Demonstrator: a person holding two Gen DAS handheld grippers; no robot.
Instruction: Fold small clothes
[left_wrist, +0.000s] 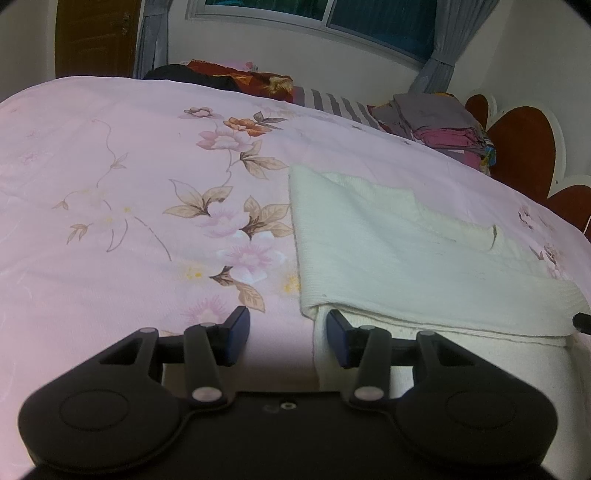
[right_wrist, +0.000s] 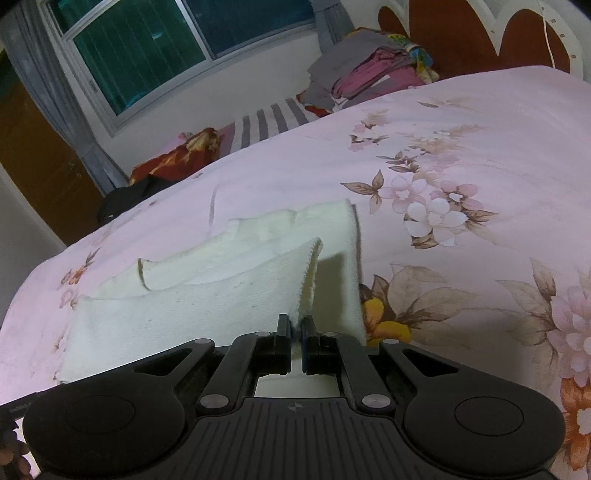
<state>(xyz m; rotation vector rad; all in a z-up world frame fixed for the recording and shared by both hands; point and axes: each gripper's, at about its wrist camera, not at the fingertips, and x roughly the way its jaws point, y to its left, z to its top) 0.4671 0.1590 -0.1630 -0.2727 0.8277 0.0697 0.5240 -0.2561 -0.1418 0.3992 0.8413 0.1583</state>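
The right tool (right_wrist: 295, 328) sits at the bottom centre of its view with its jaws pinched tight on a corner of the white knit garment (right_wrist: 207, 295). The fabric rises from the pinch as a lifted flap whose ribbed edge stands up just above the jaws, while the rest of the garment lies to the left and behind, spread on the pink floral bedspread (right_wrist: 480, 155). A folded layer with a short sleeve shows in the middle left of that view.

The left tool (left_wrist: 288, 332), at the bottom centre of its own view, stands partly open, its two blue pads well apart. The left pad is over bare bedspread (left_wrist: 110, 184); the right pad lies against the near left corner of the same white knit garment (left_wrist: 388, 251), just under the fold's edge. Nothing is clamped between its pads.

In that view the garment fills the lower right, folded over itself. A stack of folded clothes (left_wrist: 443, 122) sits in the upper right by the red headboard (left_wrist: 524, 136), and a window (left_wrist: 369, 18) runs along the top.
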